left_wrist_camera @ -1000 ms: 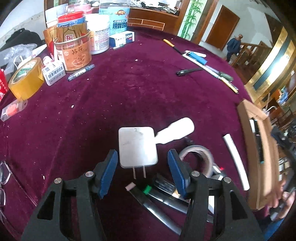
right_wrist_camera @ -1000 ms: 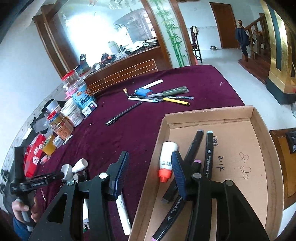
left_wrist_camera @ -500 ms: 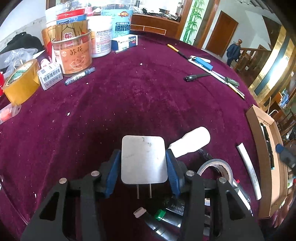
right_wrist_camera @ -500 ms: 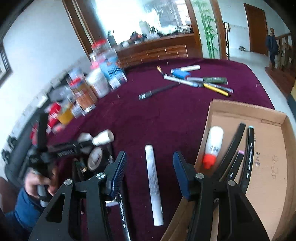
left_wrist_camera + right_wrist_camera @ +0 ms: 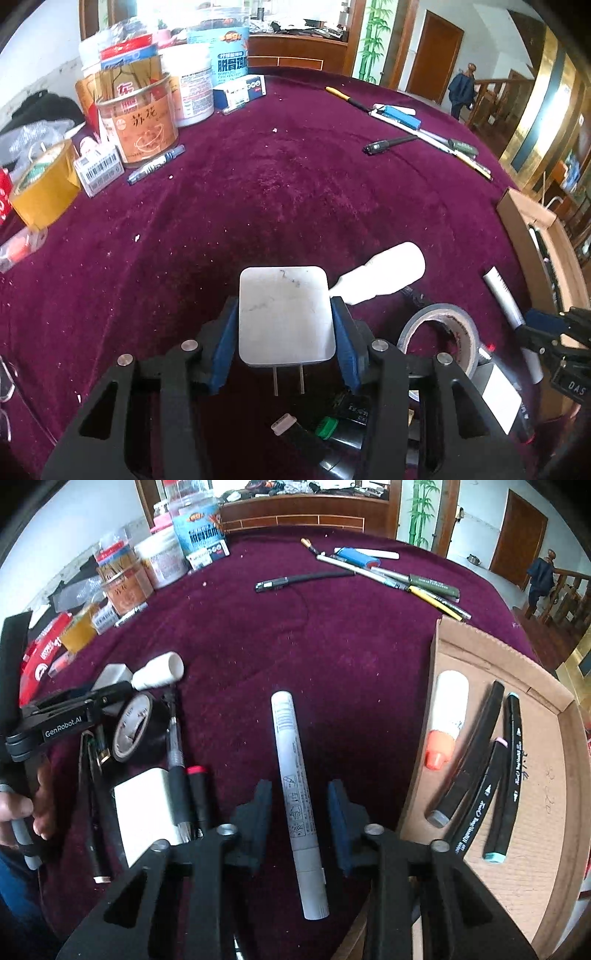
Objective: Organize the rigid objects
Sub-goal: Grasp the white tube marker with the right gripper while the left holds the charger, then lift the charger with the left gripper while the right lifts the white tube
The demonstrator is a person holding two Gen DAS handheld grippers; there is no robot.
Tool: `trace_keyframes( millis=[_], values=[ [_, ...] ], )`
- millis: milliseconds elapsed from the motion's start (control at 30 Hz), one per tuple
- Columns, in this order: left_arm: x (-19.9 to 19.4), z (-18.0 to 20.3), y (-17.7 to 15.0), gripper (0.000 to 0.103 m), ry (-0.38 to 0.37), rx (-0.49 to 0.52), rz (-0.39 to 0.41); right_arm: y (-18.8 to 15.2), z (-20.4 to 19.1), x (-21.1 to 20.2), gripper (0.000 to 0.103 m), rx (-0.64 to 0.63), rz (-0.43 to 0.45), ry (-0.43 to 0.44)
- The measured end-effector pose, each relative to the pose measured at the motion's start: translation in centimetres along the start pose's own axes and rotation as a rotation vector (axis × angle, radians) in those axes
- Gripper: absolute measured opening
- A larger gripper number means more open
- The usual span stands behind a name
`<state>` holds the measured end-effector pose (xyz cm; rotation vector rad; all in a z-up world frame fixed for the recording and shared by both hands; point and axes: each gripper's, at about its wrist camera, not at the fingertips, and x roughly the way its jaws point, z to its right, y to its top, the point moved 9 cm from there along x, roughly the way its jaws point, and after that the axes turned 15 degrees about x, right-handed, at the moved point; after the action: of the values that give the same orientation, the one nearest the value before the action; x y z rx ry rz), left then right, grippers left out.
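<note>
My left gripper [image 5: 284, 332] is shut on a white plug adapter [image 5: 286, 314], its two prongs pointing back at the camera, held just above the purple tablecloth. A small white bottle [image 5: 384, 277] lies right of it. My right gripper [image 5: 299, 812] is open, its fingers either side of a white marker [image 5: 295, 786] lying on the cloth. The left gripper with the adapter also shows in the right wrist view [image 5: 110, 686]. A cardboard tray [image 5: 480, 646] at the right holds several black markers [image 5: 476, 753] and a white glue bottle [image 5: 447, 716].
A black tape roll [image 5: 136, 731], a second white adapter [image 5: 147, 812] and pens [image 5: 177, 760] lie at the left. Pens and a blue lighter [image 5: 388, 572] lie at the far side. Cans, jars [image 5: 140, 118] and yellow tape [image 5: 44, 184] crowd the far left.
My left gripper closed on the white adapter and lifted it slightly. My right gripper swung from over the tray down to the white marker, which now lies between its open fingers.
</note>
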<state>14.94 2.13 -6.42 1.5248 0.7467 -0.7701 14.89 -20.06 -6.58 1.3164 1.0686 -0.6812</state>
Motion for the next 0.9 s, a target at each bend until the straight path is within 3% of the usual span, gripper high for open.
trace_keyframes(
  millis=[167,600,900],
  values=[
    [-0.1,-0.2,-0.1,0.044,-0.003,-0.006,0.008,-0.1,-0.7,-0.2,0.012,-0.027,0.034,-0.011],
    [-1.1,-1.4,0.3,0.044,-0.064,-0.113,0.067,1.6,-2.6,-3.2,0.012,0.034,0.134,0.184],
    [-3.7,-0.8,1.8,0.044,0.026,-0.05,0.197,1.7,-4.9,-4.4,0.012,0.002,0.201,0.279]
  ],
)
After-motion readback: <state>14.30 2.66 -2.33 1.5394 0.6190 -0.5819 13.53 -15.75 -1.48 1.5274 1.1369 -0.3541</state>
